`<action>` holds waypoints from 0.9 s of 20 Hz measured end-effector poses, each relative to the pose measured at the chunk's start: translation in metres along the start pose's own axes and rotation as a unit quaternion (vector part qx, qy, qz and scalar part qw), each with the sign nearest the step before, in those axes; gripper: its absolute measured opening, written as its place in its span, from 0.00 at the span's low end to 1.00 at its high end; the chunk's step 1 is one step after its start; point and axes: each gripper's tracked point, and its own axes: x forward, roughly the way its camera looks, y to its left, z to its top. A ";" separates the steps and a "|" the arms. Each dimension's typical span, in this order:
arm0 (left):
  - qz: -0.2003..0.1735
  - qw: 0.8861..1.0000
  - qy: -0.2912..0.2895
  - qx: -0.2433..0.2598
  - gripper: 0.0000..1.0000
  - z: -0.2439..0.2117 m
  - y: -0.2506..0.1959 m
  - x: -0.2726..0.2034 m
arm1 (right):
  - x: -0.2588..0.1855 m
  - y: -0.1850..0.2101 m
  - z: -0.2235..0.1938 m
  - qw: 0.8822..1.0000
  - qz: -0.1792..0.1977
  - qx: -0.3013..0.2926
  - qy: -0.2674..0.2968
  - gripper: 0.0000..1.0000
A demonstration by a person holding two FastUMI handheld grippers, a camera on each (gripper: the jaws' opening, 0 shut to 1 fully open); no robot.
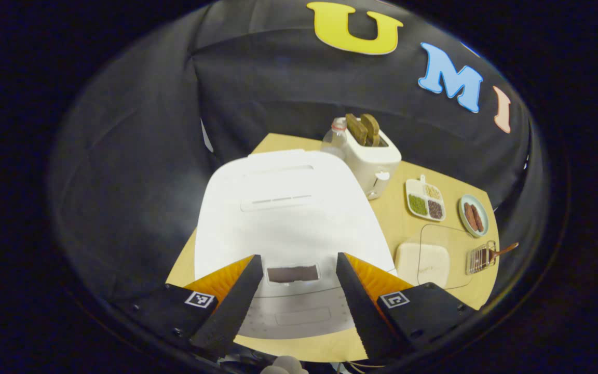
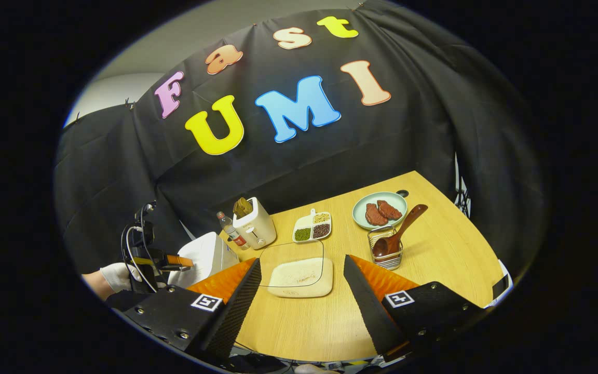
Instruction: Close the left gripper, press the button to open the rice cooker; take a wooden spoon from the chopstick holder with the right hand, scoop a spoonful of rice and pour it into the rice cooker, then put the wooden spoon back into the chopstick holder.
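Observation:
A white rice cooker (image 1: pixel 288 208) with its lid down sits right under my left gripper (image 1: pixel 299 267), whose fingers stand wide apart on either side of the dark panel (image 1: pixel 293 273) at the cooker's front. The cooker (image 2: pixel 203 257) also appears at the left of the right gripper view, with the left gripper (image 2: pixel 166 261) and a gloved hand beside it. A wooden spoon (image 2: pixel 400 231) leans in the wire chopstick holder (image 2: pixel 386 253). A flat dish of rice (image 2: pixel 301 278) lies between them. My right gripper (image 2: pixel 301 283) hangs open above the table's front, holding nothing.
Behind the cooker stand a white toaster (image 2: pixel 255 223) with bread and a plastic bottle (image 2: pixel 231 231). A divided dish of beans (image 2: pixel 313 227) and a green plate with meat (image 2: pixel 379 210) lie toward the back. The round wooden table (image 2: pixel 449 259) ends near the black cloth wall.

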 end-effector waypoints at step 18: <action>-0.090 0.914 -0.393 0.034 0.97 0.079 -0.123 -0.307 | -0.056 0.020 0.112 0.971 -0.057 -0.128 -0.196 0.98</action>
